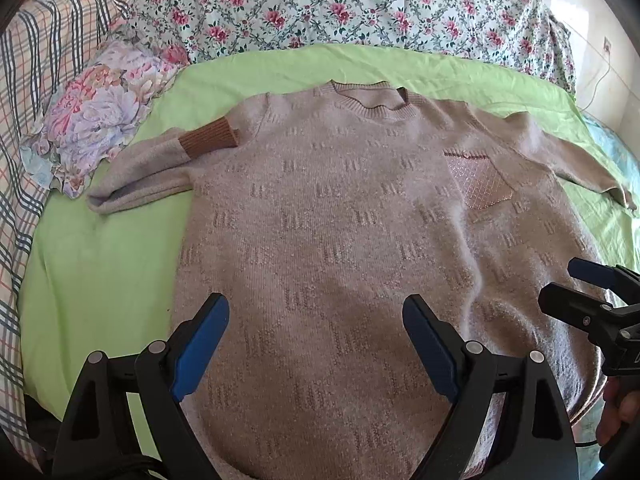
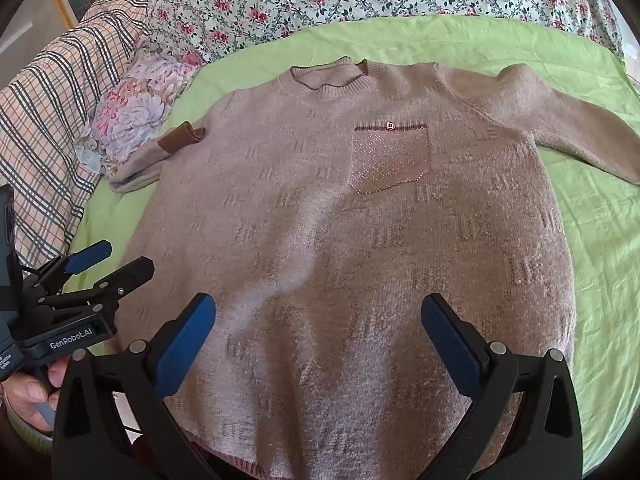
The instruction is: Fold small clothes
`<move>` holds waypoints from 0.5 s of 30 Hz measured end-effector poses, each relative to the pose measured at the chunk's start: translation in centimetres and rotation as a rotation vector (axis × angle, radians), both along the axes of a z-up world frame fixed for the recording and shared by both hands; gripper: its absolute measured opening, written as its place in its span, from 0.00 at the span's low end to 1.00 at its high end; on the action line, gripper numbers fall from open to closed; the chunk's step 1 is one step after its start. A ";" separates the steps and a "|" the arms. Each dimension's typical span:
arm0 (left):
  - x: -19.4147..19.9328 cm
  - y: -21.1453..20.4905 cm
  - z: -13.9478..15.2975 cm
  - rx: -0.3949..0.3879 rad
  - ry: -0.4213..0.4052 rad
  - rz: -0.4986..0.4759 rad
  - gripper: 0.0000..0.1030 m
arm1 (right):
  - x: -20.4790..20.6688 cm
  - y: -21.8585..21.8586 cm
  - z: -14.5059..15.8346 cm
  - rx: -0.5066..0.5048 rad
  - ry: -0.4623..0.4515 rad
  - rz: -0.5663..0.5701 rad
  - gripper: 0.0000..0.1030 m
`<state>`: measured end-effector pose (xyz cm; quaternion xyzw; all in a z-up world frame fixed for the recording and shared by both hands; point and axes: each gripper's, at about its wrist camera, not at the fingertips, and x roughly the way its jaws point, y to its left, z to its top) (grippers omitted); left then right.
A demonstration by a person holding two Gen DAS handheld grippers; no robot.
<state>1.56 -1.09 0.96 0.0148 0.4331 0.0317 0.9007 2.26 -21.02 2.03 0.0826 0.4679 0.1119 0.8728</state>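
A beige knit sweater [image 1: 328, 216] lies flat, front up, on a green sheet [image 1: 100, 264]; it also shows in the right wrist view [image 2: 328, 216]. Its chest pocket [image 2: 390, 156] glitters. The left sleeve is folded back, with its brown cuff [image 1: 210, 138] lying at the shoulder. The other sleeve [image 2: 560, 120] stretches out to the right. My left gripper [image 1: 316, 308] is open above the sweater's lower left part. My right gripper [image 2: 318, 306] is open above the lower right part. Each gripper shows at the edge of the other's view, the right [image 1: 576, 284] and the left [image 2: 116, 260], both empty.
A floral quilt [image 1: 320, 4] is bunched along the far edge of the bed. A plaid blanket [image 1: 32, 80] and a flowered pillow [image 1: 96, 116] lie at the left. A white wall with a cable [image 1: 600, 76] is at the far right.
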 end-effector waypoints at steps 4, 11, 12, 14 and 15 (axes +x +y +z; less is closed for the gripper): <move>0.3 0.0 0.1 0.000 0.006 0.000 0.87 | 0.3 -0.3 0.3 0.005 -0.033 0.003 1.00; 1.0 -0.1 -0.1 -0.007 0.035 -0.001 0.87 | 0.6 -0.5 0.2 0.025 -0.033 0.005 1.00; 0.9 0.0 -0.1 -0.011 0.029 -0.002 0.87 | 0.7 -0.5 0.2 0.033 -0.030 0.005 1.00; 1.1 0.2 -0.2 -0.044 0.036 -0.009 0.87 | 0.8 -0.8 0.0 0.018 -0.036 -0.001 1.00; 1.1 0.3 -0.2 -0.068 0.036 -0.011 0.87 | 0.9 -1.2 -0.1 0.028 -0.035 -0.014 1.00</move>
